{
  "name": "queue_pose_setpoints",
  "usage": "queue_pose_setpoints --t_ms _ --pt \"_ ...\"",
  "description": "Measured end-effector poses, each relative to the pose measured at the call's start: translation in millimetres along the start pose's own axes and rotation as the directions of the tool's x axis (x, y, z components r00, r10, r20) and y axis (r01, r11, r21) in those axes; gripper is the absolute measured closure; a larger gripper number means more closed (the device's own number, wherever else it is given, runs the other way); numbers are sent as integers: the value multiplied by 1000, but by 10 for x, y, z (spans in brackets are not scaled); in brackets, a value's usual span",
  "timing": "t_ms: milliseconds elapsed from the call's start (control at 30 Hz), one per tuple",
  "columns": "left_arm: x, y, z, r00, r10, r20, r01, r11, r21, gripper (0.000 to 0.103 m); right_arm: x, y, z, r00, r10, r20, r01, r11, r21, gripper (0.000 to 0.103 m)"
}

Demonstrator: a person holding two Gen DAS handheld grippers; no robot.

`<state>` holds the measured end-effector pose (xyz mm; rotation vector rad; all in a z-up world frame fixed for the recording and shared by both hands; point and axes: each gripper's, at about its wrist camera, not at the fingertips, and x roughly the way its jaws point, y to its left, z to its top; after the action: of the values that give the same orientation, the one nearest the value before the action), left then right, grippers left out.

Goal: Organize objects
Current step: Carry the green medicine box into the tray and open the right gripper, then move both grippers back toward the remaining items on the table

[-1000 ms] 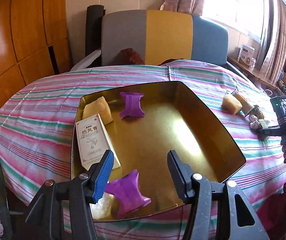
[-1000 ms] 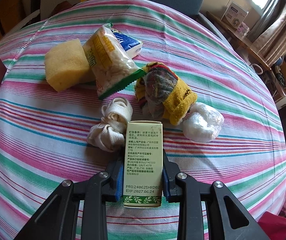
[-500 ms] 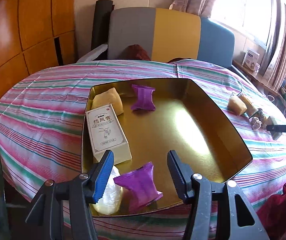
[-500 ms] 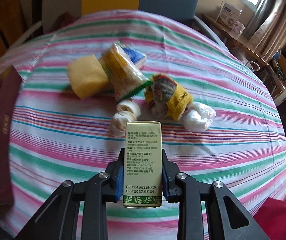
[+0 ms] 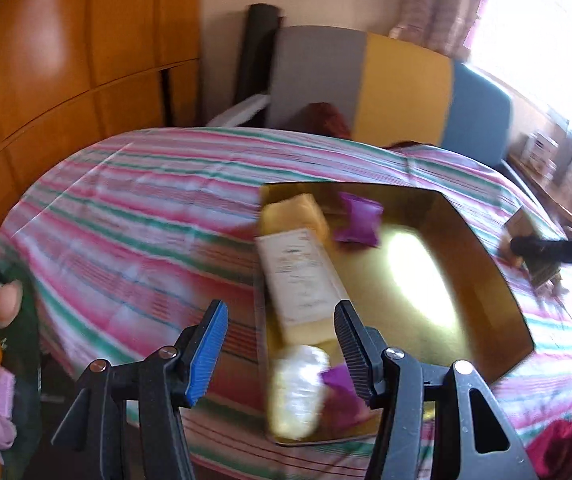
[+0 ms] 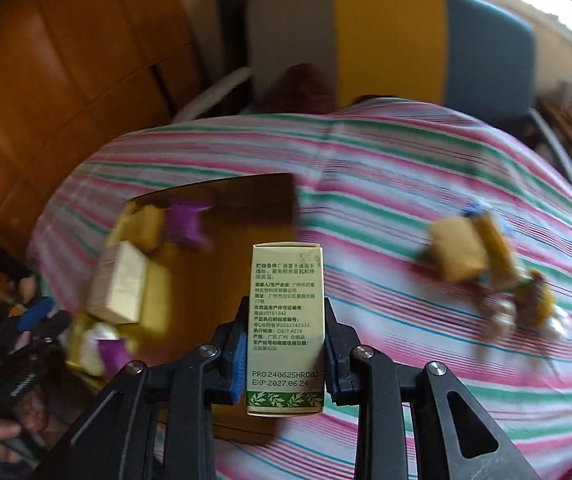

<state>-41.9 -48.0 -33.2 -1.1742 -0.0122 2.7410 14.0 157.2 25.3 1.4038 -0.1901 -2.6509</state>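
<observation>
1. The small upright cream carton with green leaf band and printed Chinese text (image 6: 284, 326) is held in the right gripper (image 6: 284, 354); its jaws are clenched on the two sides of the carton, which is above the near edge of the tray.
2. The shallow gold metal tray with angled corners (image 5: 486, 248) lies on the counter with the pink, green and white striped cloth (image 5: 145, 216).
3. Inside the tray, along its left side, lie a long flat cream box with printed label (image 5: 302, 284), a yellow sponge block (image 5: 298, 214) touching the far end of that box, and a purple crinkled sachet (image 5: 356, 224) just beside the sponge.
4. At the near corner of the tray are a white plastic-wrapped bundle (image 5: 296, 388) and a second purple sachet (image 5: 340, 394), touching each other; both are blurred.
5. The left gripper (image 5: 281, 344) hovers over the near left part of the tray; its jaws are released, wide apart, with nothing between them.
6. On the cloth to the right of the tray, well apart from it, is a blurred group: another yellow sponge (image 6: 460, 254), a snack bag (image 6: 494, 248) touching it, and a multicoloured knitted item (image 6: 534, 300) near them.
7. Behind the counter stands a chair with grey, yellow and blue back panels (image 6: 390, 40).
</observation>
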Motion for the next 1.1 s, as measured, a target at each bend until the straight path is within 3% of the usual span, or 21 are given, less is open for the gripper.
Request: queue_pose_setpoints --t_ms 233,400,533,600,767,1100 --pt "70 234 16 1000 -9 -19 8 998 -63 47 902 785 193 991 68 -114 -70 997 -15 73" --pt "147 251 -24 999 -22 -47 19 997 -70 47 1406 1014 205 977 90 -191 -90 996 8 72" --pt "183 216 -54 998 -31 -61 27 998 -65 47 1582 981 254 964 206 -166 -184 973 138 70" --pt "174 188 -62 998 -35 -55 31 998 -56 47 1602 965 263 953 259 -158 -232 958 170 70" --pt "144 124 -72 998 -35 -52 33 999 -36 47 1412 938 199 946 303 -110 -286 946 153 65" --pt "32 -97 -69 999 -44 -29 45 999 30 47 848 718 -41 986 164 -41 -164 986 -7 57"
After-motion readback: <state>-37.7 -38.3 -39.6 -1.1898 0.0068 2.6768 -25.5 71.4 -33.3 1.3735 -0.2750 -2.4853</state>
